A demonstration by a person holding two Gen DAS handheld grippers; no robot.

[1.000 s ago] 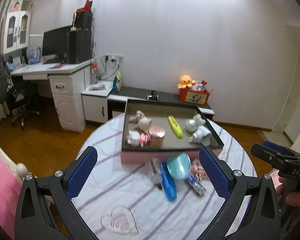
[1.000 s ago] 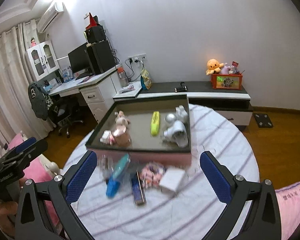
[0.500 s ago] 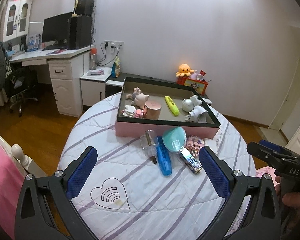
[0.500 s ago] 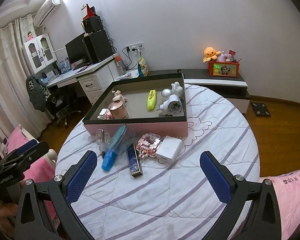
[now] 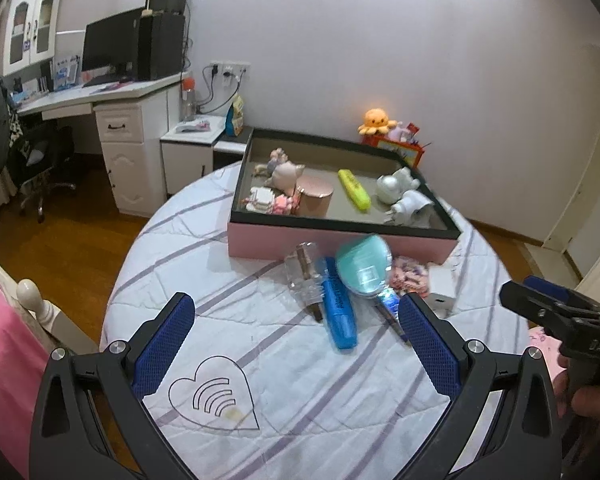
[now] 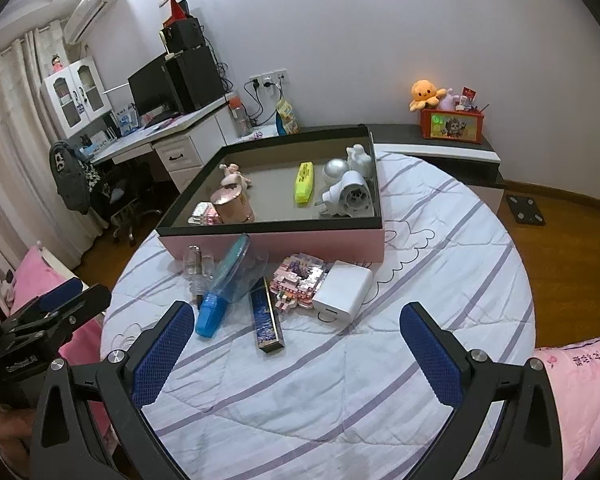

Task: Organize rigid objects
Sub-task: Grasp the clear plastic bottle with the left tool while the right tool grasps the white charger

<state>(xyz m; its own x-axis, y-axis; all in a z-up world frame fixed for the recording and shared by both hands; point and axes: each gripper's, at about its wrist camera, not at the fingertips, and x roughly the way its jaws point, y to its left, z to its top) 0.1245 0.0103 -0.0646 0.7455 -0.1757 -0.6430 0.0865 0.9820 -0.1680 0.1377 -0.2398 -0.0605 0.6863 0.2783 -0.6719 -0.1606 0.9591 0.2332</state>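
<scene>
1. Both grippers hang over the near edge of the round table (image 6: 440,272), jaws spread wide, nothing held. The left gripper (image 5: 296,338) and right gripper (image 6: 296,338) each show up at the edge of the other's view too.
2. The right wrist view shows the white charger block (image 6: 342,290) and the pink brick toy (image 6: 298,280) clearly; in the left view they're mostly tucked behind the teal round mirror (image 5: 364,262).
3. The left view shows a heart-shaped wifi print (image 5: 214,398) on the cloth; the right view doesn't.
4. Loose stuff sits just in front of the pink tray (image 6: 300,242): blue marker (image 5: 340,308), clear bottle (image 5: 304,276), dark blue slim box (image 6: 266,314).
5. Already in the tray: yellow highlighter (image 6: 305,182), rose-gold jar (image 6: 234,204), white figures (image 6: 350,196).
6. Room: striped white tablecloth, wood floor, desk with monitor (image 6: 152,88), orange octopus plush (image 6: 426,94).
</scene>
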